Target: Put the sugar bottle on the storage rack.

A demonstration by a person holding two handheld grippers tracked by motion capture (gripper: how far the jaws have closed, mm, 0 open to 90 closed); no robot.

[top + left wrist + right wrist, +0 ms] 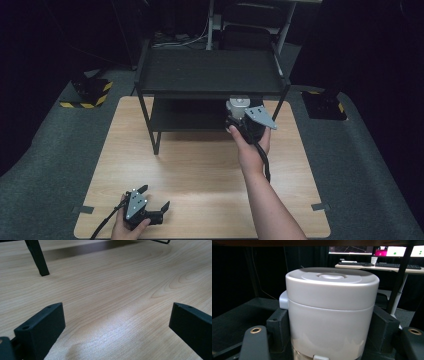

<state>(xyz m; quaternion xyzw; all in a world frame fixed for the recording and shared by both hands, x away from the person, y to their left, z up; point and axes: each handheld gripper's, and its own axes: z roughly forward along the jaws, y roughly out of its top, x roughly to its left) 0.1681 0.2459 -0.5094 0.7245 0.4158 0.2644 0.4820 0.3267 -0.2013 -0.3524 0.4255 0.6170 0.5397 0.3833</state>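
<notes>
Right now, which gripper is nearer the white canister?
Right. The right gripper has its jaws around the white canister at the shelf; the left gripper sits open near the table's front edge.

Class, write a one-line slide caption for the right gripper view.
Right gripper clasps a white lidded canister above the black shelf.

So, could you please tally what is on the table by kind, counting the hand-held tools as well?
Black shelf rack: 1
White lidded canister: 1
Hand-held tools: 2, left tool and right tool
Total: 4
</notes>
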